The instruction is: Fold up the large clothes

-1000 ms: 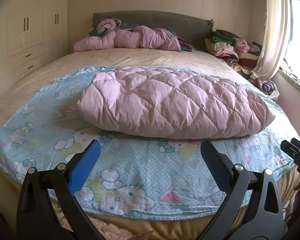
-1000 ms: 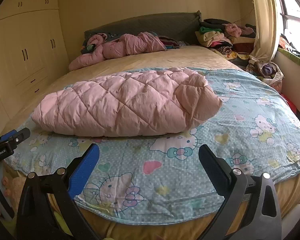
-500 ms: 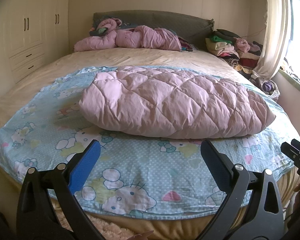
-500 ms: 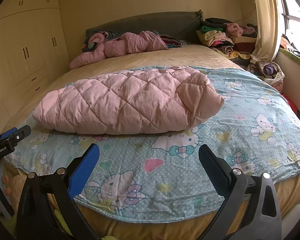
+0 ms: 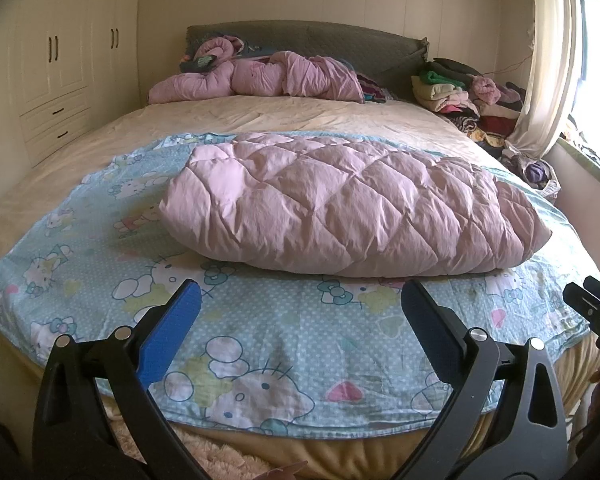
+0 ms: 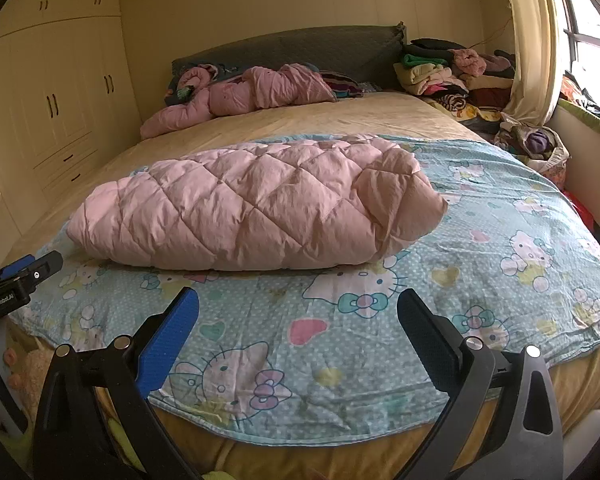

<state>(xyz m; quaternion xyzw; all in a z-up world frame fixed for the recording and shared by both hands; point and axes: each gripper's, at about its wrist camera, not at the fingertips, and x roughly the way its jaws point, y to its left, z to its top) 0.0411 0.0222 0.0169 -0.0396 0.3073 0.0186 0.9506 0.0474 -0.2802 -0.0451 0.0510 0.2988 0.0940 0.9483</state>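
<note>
A pink quilted garment (image 5: 352, 208) lies folded into a thick oblong bundle on the blue cartoon-print sheet (image 5: 268, 336) on the bed; it also shows in the right wrist view (image 6: 256, 208). My left gripper (image 5: 300, 300) is open and empty, held above the sheet's near edge, short of the bundle. My right gripper (image 6: 298, 308) is open and empty, also short of the bundle. The right gripper's tip shows at the right edge of the left wrist view (image 5: 588, 300). The left gripper's tip shows at the left edge of the right wrist view (image 6: 24, 276).
A second pink padded garment (image 5: 260, 80) lies crumpled by the grey headboard (image 5: 320, 40). A pile of folded clothes (image 5: 468, 96) sits at the bed's far right by the curtain (image 5: 548, 60). Cream wardrobes (image 5: 60, 72) stand at left.
Both views have shifted slightly; the bundle sits a little higher and further right in the frames. The garment lies as before and both grippers stay open.
</note>
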